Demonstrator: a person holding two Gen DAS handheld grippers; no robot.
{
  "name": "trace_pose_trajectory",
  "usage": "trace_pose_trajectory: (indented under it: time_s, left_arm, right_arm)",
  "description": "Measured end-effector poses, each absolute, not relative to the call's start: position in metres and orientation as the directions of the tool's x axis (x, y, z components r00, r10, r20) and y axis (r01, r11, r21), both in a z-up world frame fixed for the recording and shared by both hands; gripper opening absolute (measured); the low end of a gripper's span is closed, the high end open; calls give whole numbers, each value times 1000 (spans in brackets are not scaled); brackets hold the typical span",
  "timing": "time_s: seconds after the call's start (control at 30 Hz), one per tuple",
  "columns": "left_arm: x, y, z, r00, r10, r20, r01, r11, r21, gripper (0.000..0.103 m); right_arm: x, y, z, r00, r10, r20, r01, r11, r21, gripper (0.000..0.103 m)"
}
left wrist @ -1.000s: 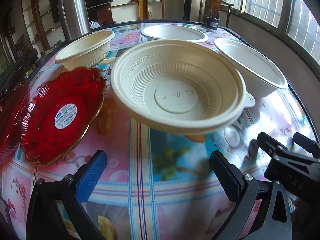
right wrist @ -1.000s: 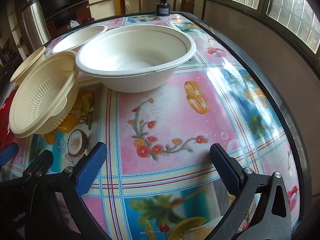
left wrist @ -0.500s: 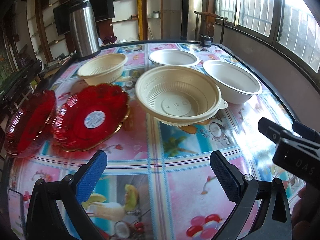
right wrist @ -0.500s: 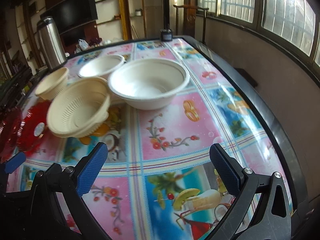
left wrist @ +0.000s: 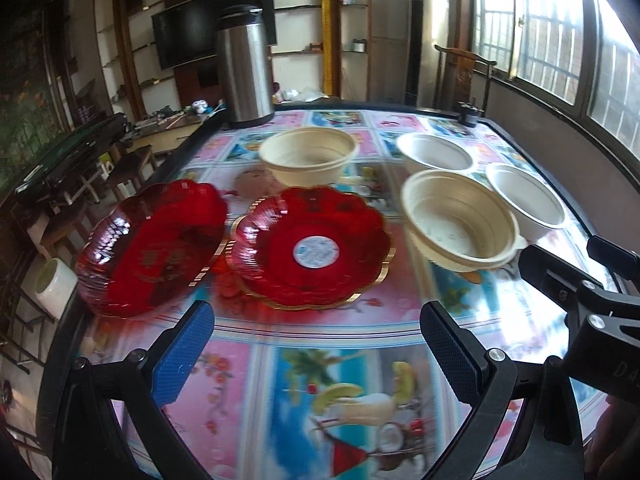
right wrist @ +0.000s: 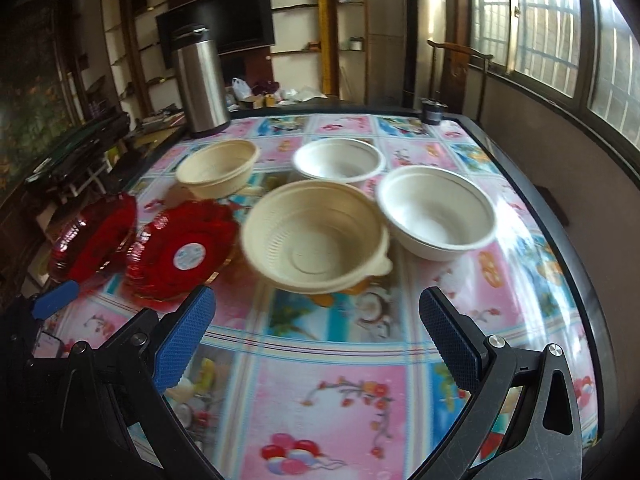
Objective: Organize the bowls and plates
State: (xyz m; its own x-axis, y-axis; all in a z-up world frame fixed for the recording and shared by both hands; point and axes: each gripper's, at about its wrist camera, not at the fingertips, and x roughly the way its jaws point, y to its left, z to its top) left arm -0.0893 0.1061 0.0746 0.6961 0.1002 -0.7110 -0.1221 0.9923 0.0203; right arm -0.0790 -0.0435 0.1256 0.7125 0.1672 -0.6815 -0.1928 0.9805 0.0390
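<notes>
Left wrist view: the left hand-held gripper (left wrist: 316, 344) hangs over the near edge of the worktop (left wrist: 360, 380), its blue-padded jaws spread wide with nothing between them. At 12 o'clock from it lies a red plate with a white sticker (left wrist: 314, 250); a second red plate (left wrist: 152, 240) sits at 10 o'clock, tilted, its rim reaching the worktop's left edge. A ribbed cream bowl (left wrist: 460, 220) stands at 1 o'clock, just beside a white bowl (left wrist: 526, 204) further right. Beyond them, a second cream bowl (left wrist: 308, 154) and a second white bowl (left wrist: 436, 154) sit toward the far side, with a steel flask (left wrist: 246, 68) at 11 o'clock near the back edge. Part of the right hand-held gripper (left wrist: 580, 292) enters at 3 o'clock.

Right wrist view: the right hand-held gripper (right wrist: 316, 340) is likewise held with jaws apart and empty above the patterned worktop. The ribbed cream bowl (right wrist: 316, 236) is at 12 o'clock, seemingly touching the white bowl (right wrist: 436, 212) at 1 o'clock, though motion blur makes contact hard to confirm. The stickered red plate (right wrist: 184, 252) lies at 10 o'clock, the other red plate (right wrist: 94, 236) beyond it to the left. The far cream bowl (right wrist: 218, 166) and far white bowl (right wrist: 340, 158) stand behind, the flask (right wrist: 200, 80) at 11 o'clock.
</notes>
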Motion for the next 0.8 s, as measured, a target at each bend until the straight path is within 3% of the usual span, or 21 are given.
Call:
trace_pose_trajectory:
  time_s: [0.47, 0.67, 0.8]
  left_arm:
    - [-79, 240, 74, 624, 293, -725, -366, 929, 60, 103]
    - [-72, 286, 67, 578, 330, -746, -434, 899, 61, 103]
    - [-65, 306, 59, 550, 331, -767, -450, 891, 62, 103]
  right_arm:
    - [-55, 75, 133, 623, 331, -709, -413, 909, 61, 103]
    - [-20, 127, 127, 517, 427, -742, -493, 857, 150, 103]
    - [0, 162, 121, 487, 430, -760, -533, 836, 131, 101]
